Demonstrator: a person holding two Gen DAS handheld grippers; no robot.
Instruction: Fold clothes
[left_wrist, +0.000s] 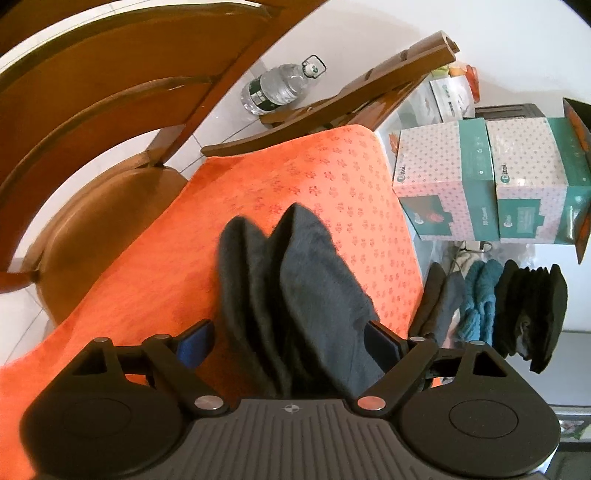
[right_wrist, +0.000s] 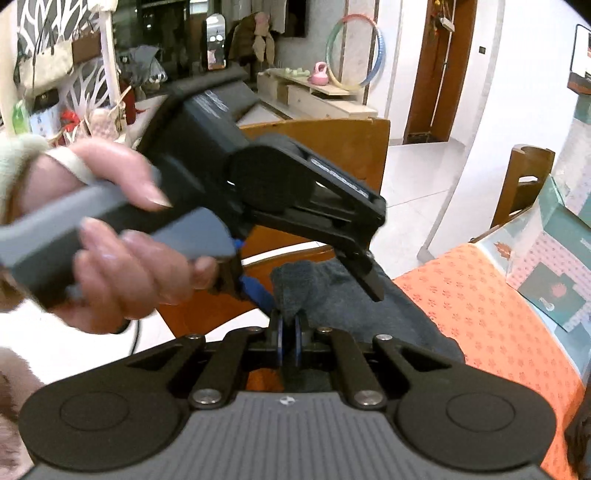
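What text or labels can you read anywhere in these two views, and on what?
"50 Count": on the left tissue box, side panel.
Brand logos on both tissue boxes: too blurred to read.
Water bottle label: too small.
White box behind: print unreadable.

Wooden chairs stand on pale floor tiles by white walls.

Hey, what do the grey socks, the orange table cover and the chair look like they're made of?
Grey socks: soft knit fabric, matte and slightly fuzzy, probably cotton or wool blend.
Orange table cover: napped, towel-like cloth with a darker repeated motif, no shine.
Chair: brown wood with a glossy varnish, judging by the highlights on its back slats.
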